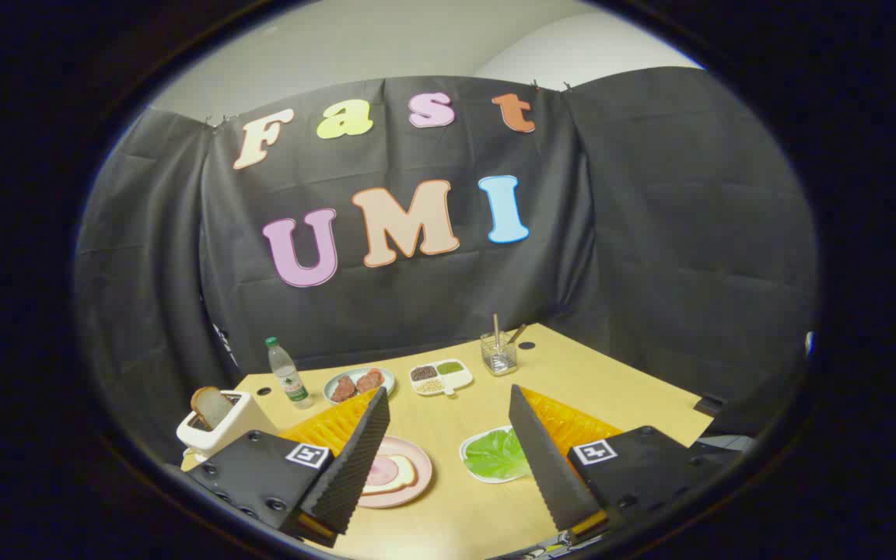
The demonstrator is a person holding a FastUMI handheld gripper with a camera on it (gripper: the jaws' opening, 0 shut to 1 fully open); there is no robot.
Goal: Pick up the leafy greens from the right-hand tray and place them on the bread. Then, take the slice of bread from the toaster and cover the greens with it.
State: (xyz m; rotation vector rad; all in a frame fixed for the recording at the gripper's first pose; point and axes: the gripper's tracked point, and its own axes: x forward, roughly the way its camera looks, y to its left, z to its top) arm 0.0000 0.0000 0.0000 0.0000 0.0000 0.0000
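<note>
My gripper (pixel 448 424) is open and held above the wooden table (pixel 619 389), nothing between its fingers. Leafy greens (pixel 497 453) lie in a small white tray (pixel 473 445) just inside the right finger, partly hidden by it. A pink plate (pixel 415 474) beside the left finger holds a slice of bread (pixel 400 473) topped with a pink slice of meat. Beyond the left finger stands a white toaster (pixel 218 432) with a slice of bread (pixel 211 406) sticking out of its slot.
Farther back stand a water bottle (pixel 288 375), a plate with two pieces of meat (pixel 358 383), a white divided dish of seasonings (pixel 440 376) and a clear glass holder with utensils (pixel 499 351). Black cloth walls close the table at the back and right.
</note>
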